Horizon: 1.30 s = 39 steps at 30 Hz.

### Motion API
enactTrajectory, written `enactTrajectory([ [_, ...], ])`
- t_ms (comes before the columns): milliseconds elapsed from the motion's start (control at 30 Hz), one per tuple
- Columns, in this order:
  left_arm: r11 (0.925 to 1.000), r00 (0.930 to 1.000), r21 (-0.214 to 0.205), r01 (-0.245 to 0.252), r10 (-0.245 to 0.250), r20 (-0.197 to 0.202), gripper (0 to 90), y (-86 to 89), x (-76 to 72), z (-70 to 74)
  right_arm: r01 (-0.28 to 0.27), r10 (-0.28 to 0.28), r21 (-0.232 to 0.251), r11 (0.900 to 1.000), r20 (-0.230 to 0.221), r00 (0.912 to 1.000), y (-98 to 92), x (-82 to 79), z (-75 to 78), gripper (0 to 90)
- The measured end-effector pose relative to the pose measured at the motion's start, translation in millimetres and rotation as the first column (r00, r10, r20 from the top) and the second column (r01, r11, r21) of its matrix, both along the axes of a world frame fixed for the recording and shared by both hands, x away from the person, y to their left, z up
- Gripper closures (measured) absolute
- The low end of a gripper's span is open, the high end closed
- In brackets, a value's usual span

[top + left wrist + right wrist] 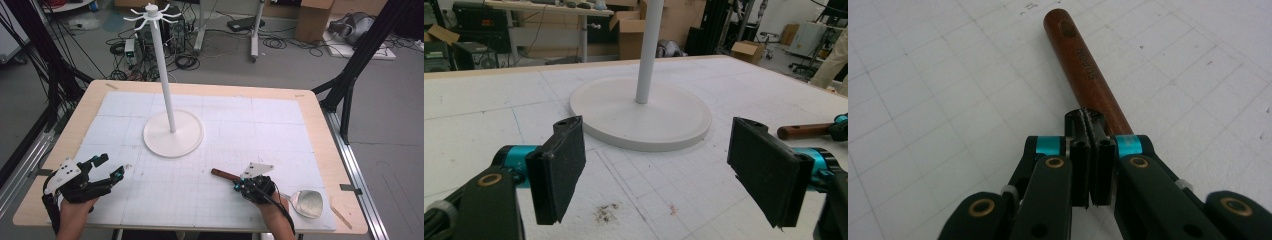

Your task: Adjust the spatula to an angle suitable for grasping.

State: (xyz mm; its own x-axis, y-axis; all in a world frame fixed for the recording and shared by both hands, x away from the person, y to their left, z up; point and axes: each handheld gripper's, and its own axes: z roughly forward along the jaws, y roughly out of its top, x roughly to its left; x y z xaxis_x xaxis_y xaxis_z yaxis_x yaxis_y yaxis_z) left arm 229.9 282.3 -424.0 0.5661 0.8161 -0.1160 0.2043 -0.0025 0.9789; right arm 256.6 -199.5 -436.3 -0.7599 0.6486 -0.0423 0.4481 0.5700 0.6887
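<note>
A ladle lies near the table's front right, its metal bowl (pixel 307 202) toward the right edge and its brown wooden handle (pixel 224 175) pointing left. My right gripper (pixel 239 186) rests low over that handle. In the right gripper view its pads (pixel 1090 117) are pressed flat together, and the handle (pixel 1083 60) runs underneath and beyond them, not between them. My left gripper (pixel 111 166) sits at the front left, open wide with nothing between its jaws (pixel 656 130). The handle's end (pixel 804 131) also appears in the left gripper view.
A white hanging stand with a round base (pixel 172 132) and a tall pole (pixel 162 65) topped by hooks stands mid-table, ahead of both grippers. White gridded foam board (pixel 260 125) covers the wooden tabletop. Small dirt specks (pixel 606 212) mark the board near the left gripper.
</note>
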Motion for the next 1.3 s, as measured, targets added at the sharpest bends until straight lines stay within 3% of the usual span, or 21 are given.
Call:
enactTrajectory([
  [100, 1.0000, 1.0000, 0.000, 0.000, 0.000, 0.000, 23.6, -0.3, 0.4, -0.3, -0.024, 0.024, 0.014, 0.9996, -0.021, 0.9995, 0.3, -0.9, 0.3, 89.5],
  [200, 1.0000, 1.0000, 0.001, 0.001, -0.001, -0.001, 23.6, -0.3, 0.2, -0.1, -0.034, 0.034, -0.004, 0.9994, -0.012, 0.9994, 2.5, -2.2, -0.9, 89.4],
  [300, 1.0000, 1.0000, -0.001, 0.000, 0.000, 0.000, 23.6, -0.3, -0.1, 0.1, -0.009, 0.009, -0.047, 0.9989, 0.004, 1.0000, 5.1, -0.3, -0.1, 89.4],
  [400, 1.0000, 1.0000, -0.003, -0.002, 0.002, 0.000, 23.6, 0.1, -0.4, 0.2, 0.005, -0.005, -0.053, 0.9986, 0.011, 0.9999, 4.8, 3.1, 0.2, 89.5],
  [633, 1.0000, 1.0000, -0.004, -0.003, 0.003, 0.000, 23.6, 0.9, 0.3, -0.1, 0.099, -0.096, -0.081, 0.9917, 0.040, 0.9945, -6.0, 21.1, 1.1, 89.5],
  [800, 1.0000, 1.0000, -0.006, -0.006, 0.006, 0.000, 23.6, 0.9, 0.0, 0.0, 0.135, -0.131, -0.089, 0.9869, 0.045, 0.9903, -11.6, 31.1, 1.1, 89.5],
  [1033, 1.0000, 1.0000, -0.006, -0.005, 0.005, -0.001, 23.7, 1.3, 0.1, -0.1, 0.217, -0.213, -0.082, 0.9727, 0.050, 0.9757, -22.2, 45.0, 0.6, 89.5],
  [1100, 1.0000, 1.0000, -0.007, -0.004, 0.004, 0.000, 23.6, 1.4, -0.1, 0.2, 0.243, -0.240, -0.076, 0.9671, 0.046, 0.9697, -26.0, 46.3, 0.7, 89.3],
  [1200, 1.0000, 1.0000, -0.008, -0.005, 0.005, 0.003, 23.7, 1.9, 0.0, 0.1, 0.250, -0.248, -0.034, 0.9678, 0.041, 0.9679, -30.6, 42.8, 3.0, 86.2],
  [1267, 1.0000, 1.0000, -0.007, -0.005, 0.005, -0.001, 23.7, 2.5, 0.5, -0.3, 0.245, -0.246, 0.022, 0.9693, 0.065, 0.9671, -36.2, 33.4, 7.6, 81.8],
  [1300, 1.0000, 1.0000, -0.006, -0.005, 0.005, -0.001, 23.7, 2.7, 0.6, -0.4, 0.252, -0.258, 0.078, 0.9647, 0.089, 0.9620, -47.0, 20.7, 12.8, 73.7],
])
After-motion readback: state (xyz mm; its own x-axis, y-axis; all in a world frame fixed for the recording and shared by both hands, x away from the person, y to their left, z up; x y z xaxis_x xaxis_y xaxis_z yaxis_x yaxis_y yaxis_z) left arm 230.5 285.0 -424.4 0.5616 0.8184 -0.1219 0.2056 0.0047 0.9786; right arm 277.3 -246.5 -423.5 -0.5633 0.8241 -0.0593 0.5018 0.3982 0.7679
